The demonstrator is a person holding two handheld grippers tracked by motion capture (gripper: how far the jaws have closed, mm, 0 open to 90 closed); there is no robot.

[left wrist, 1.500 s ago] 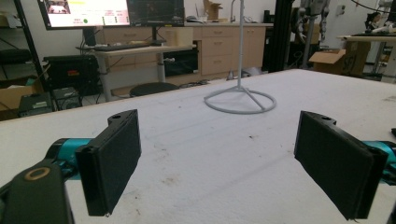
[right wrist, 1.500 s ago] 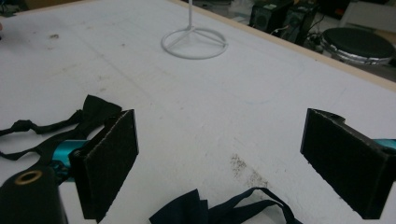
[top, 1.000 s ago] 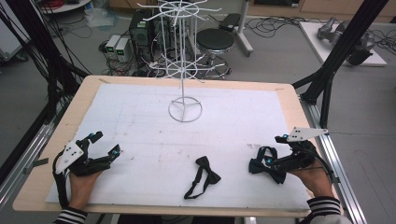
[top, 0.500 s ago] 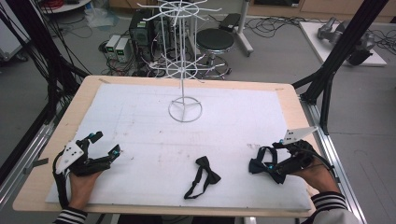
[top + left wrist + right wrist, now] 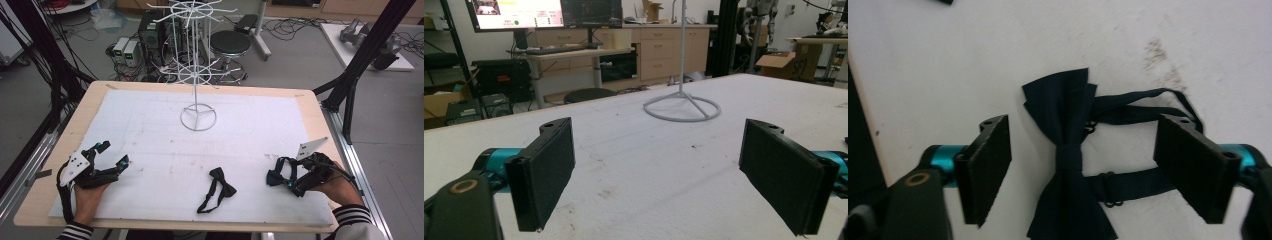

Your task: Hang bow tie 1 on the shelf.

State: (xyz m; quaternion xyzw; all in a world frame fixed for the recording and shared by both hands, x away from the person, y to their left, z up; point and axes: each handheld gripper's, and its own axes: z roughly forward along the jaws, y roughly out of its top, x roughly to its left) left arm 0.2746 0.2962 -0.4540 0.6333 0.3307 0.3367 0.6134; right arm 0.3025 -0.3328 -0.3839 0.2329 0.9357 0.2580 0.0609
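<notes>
White padding covers the wooden table [image 5: 310, 107], and a white wire display stand [image 5: 198, 116] rises from its far middle; a black stool [image 5: 229, 43] and a tangle of cables sit on the floor beyond it.

Compared with a second ago, the right gripper [image 5: 278, 176] has tipped lower over the dark bow tie [image 5: 274, 176] at the near right, well away from the stand, and its grey plate now slants upward. Its jaws have just been closing, with that bow tie between them. In the right gripper view the bow tie [image 5: 1068, 165] lies flat on the padding, knot roughly midway between the two black pads, its strap looping off toward one of them. The pads are still apart from the cloth on both sides, so the right gripper [image 5: 1083, 167] is spread around the tie rather than pinching it.

A second bow tie [image 5: 219, 185] lies nearer the stand's side of the table edge, between the two hands, where it lay before.

The left gripper [image 5: 112, 155], near left of the stand, has not shifted. In the left gripper view its jaws stand wide apart over bare padding, and the left gripper [image 5: 659, 172] holds nothing, with the stand's ring base [image 5: 682, 108] ahead.
</notes>
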